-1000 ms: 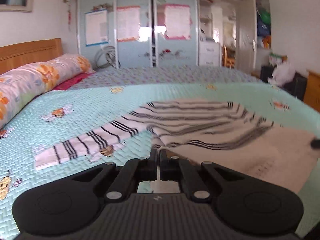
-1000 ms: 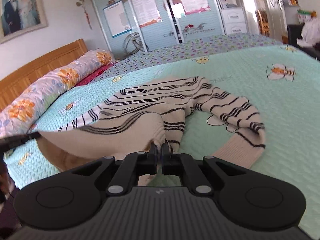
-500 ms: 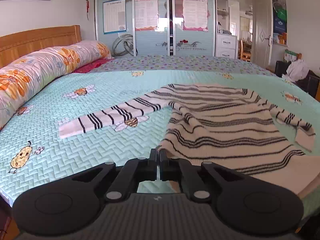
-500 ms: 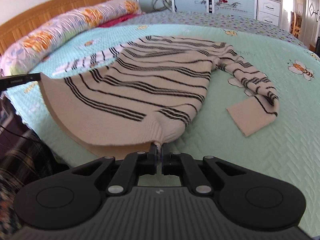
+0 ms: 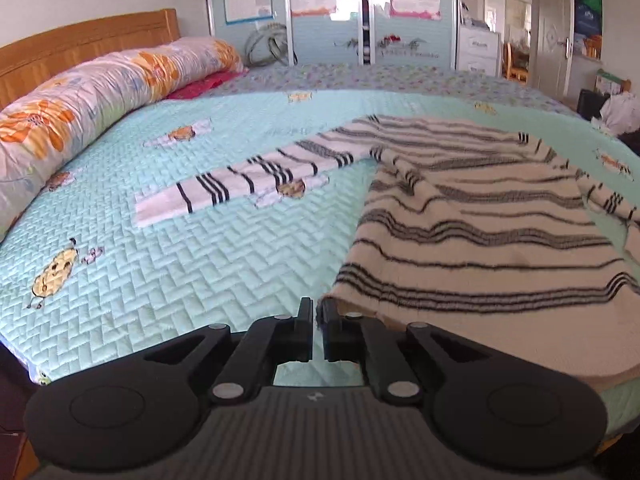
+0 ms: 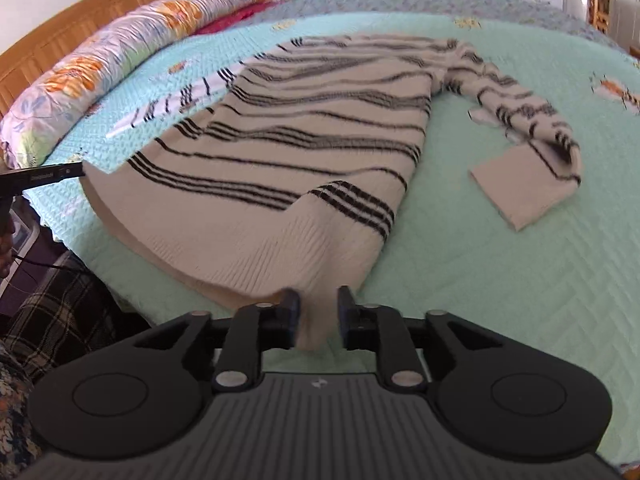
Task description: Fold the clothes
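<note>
The right gripper (image 6: 318, 312) has just been opening, so its jaws stand apart now, with the ribbed hem of the cream knit sweater with thin black stripes (image 6: 296, 152) loose between them, not pinched. The left gripper (image 5: 317, 316) is nearly closed, only a sliver of gap, and the sweater's other hem corner sits right at its tips; can't tell if it's actually nipped. Past the tips, the sweater lies spread flat on the mint-green quilted bedspread (image 5: 180, 272): in the left view one sleeve runs out toward 10 o'clock, in the right view the other bends toward 2 o'clock. A long floral bolster pillow (image 5: 92, 100) lies at 10 o'clock against the wooden headboard (image 5: 80, 44).
</note>
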The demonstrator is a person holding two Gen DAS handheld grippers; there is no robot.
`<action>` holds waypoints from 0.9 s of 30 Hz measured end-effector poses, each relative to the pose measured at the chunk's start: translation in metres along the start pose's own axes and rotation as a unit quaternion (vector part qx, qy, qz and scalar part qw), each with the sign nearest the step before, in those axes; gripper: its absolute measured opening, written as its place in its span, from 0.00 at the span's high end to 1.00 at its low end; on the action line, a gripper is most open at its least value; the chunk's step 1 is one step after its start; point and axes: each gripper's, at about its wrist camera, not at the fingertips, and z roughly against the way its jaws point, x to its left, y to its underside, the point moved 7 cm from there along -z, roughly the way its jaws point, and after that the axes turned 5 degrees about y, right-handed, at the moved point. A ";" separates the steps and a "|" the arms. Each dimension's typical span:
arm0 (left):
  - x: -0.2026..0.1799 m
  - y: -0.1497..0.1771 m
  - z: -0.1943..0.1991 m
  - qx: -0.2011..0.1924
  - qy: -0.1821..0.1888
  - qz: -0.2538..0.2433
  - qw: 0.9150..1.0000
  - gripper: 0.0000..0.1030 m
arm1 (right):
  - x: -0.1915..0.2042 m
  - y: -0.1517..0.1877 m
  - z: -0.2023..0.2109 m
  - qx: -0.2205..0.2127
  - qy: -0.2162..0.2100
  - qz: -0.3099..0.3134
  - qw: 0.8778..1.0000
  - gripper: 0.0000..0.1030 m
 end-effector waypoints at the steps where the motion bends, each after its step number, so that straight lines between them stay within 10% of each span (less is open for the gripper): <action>1: 0.001 0.002 0.001 0.004 0.001 0.000 1.000 0.91 | -0.002 0.002 0.000 0.002 -0.003 -0.007 1.000 0.71; 12: 0.041 -0.001 0.021 -0.006 0.002 0.099 0.995 0.70 | -0.048 -0.014 0.026 -0.035 -0.059 -0.151 0.986 0.49; 18: -0.008 -0.023 -0.016 0.008 0.021 0.002 1.000 0.52 | -0.046 -0.016 0.013 -0.038 -0.035 -0.161 0.986 0.49; 27: -0.035 -0.027 -0.076 0.031 0.003 -0.077 0.997 0.52 | -0.028 -0.013 0.007 -0.019 -0.020 -0.134 0.991 0.45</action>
